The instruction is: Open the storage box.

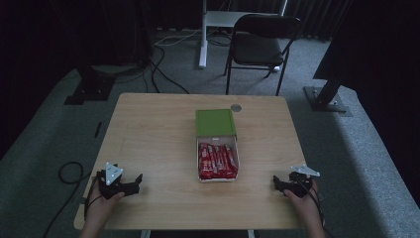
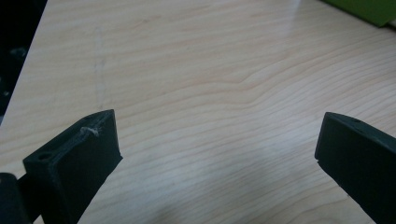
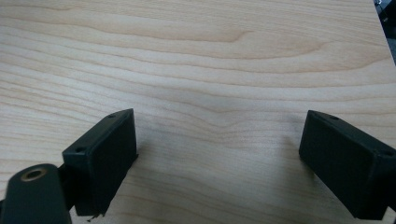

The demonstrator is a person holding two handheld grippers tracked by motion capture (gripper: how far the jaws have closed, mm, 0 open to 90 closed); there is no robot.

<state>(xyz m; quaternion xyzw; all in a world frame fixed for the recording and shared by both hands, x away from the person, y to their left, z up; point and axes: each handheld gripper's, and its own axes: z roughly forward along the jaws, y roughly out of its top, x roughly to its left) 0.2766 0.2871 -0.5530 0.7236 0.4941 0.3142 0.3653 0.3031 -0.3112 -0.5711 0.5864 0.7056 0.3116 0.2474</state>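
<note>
On the pale wooden table, a white box of red packets with green lid sits between the left gripper and right gripper, both with jaws spread and empty.

Open box of red packets

Dim lab or studio, black curtains, floor cables, folding chair

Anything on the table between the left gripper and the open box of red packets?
No, bare wood lies between the left gripper and the box on the table, as the high view shows.
</note>
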